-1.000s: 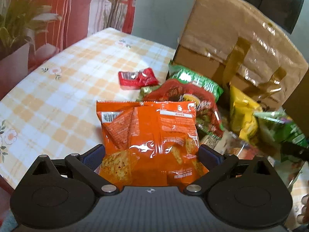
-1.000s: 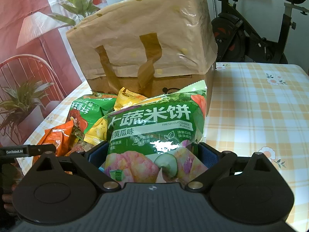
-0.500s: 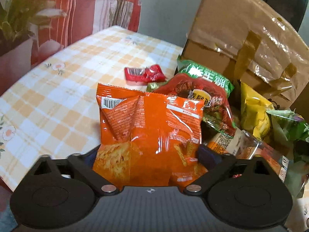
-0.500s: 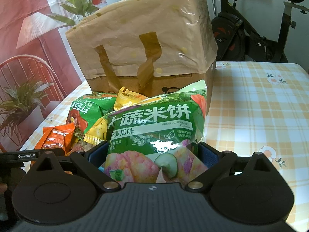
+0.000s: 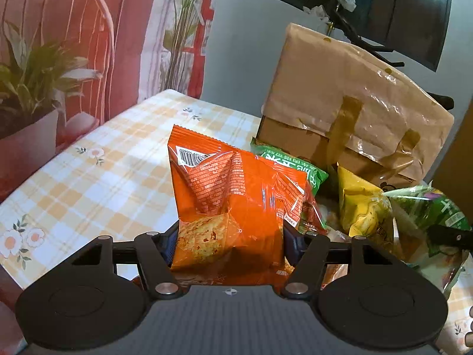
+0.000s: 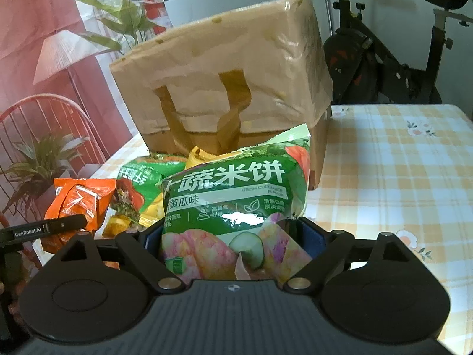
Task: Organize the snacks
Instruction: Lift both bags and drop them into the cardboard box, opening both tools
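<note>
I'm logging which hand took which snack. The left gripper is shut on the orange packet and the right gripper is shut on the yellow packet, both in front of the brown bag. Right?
Not quite. The right gripper is shut on the green cucumber rice-cracker packet, not the yellow packet, which lies behind it; the right wrist view shows this. The left gripper is shut on the orange packet, both in front of the brown bag.

Five snack packs: one orange pack (image 5: 236, 195), three green, one yellow pack (image 5: 363, 210), one brown bag (image 6: 230, 88)

Home (exercise bike (image 6: 393, 59), tablecloth (image 6: 399, 171))
</note>
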### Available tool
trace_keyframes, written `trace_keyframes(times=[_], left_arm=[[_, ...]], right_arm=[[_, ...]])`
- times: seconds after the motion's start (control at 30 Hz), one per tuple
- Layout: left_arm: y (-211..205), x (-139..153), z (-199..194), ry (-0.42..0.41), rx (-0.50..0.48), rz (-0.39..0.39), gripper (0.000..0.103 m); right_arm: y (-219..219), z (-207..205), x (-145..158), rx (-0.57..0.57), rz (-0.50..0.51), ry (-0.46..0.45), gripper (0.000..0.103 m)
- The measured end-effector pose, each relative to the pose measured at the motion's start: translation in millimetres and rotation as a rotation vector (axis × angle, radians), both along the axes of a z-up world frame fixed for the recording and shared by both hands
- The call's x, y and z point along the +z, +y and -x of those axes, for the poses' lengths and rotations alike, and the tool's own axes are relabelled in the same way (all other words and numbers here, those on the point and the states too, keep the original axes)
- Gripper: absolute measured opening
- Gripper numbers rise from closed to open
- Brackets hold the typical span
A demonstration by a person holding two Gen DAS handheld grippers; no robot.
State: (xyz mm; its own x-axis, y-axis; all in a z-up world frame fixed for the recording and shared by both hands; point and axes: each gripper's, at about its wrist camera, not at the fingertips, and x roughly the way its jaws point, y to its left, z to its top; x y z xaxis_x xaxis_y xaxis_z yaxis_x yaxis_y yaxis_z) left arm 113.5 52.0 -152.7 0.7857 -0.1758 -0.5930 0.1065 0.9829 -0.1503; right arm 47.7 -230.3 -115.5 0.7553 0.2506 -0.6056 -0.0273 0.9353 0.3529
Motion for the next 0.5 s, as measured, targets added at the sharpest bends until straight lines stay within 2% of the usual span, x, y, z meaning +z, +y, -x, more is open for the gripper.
trace_keyframes(times=[0.5], left_arm=[[-2, 45, 9, -0.108, -0.021, -0.023, 0.068]], right_arm=[[0, 14, 32, -0.017, 0.018, -0.09, 0.09]])
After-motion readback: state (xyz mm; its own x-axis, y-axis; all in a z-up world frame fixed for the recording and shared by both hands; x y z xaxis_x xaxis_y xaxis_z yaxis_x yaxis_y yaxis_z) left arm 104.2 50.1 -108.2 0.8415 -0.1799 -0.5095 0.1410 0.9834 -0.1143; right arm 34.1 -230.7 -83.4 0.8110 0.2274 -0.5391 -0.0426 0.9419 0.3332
